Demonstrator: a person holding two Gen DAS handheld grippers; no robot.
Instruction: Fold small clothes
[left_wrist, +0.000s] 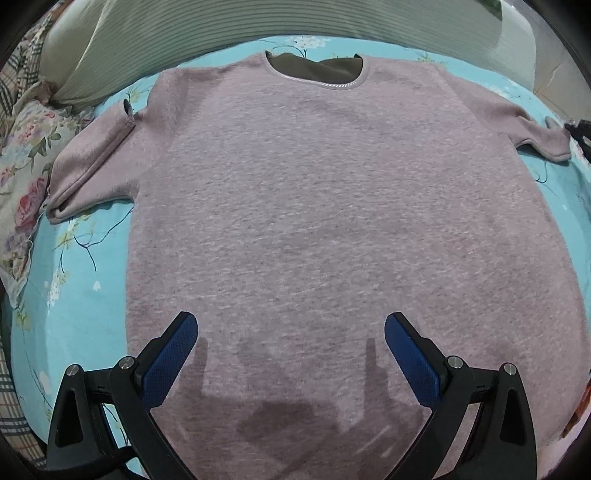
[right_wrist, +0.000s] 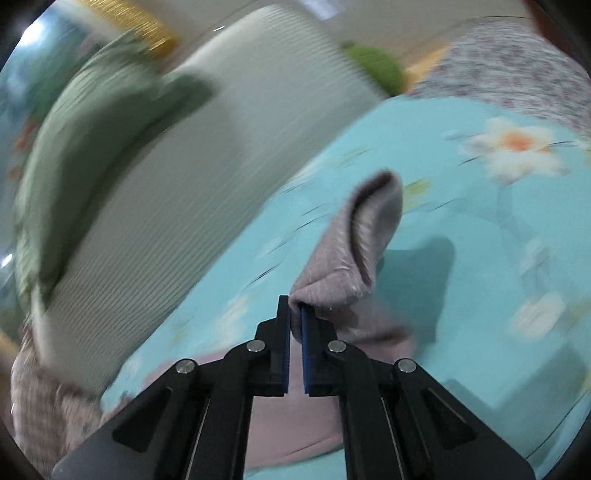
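Observation:
A small pinkish-grey sweater (left_wrist: 314, 206) lies flat, front up, on a turquoise floral bedsheet (left_wrist: 85, 280), neckline at the far side, its left sleeve folded at the cuff. My left gripper (left_wrist: 291, 332) is open and empty, hovering above the sweater's lower part. My right gripper (right_wrist: 295, 310) is shut on the right sleeve (right_wrist: 347, 258) and holds its cuff lifted off the sheet (right_wrist: 480, 229). The right gripper's tip also shows at the far right edge of the left wrist view (left_wrist: 580, 129), at the sleeve end.
A striped pale-green pillow (left_wrist: 192, 33) lies beyond the neckline; it shows blurred in the right wrist view (right_wrist: 177, 177). A floral quilt (left_wrist: 26, 162) is bunched at the left. A plaid cloth (left_wrist: 11, 402) lies at the lower left.

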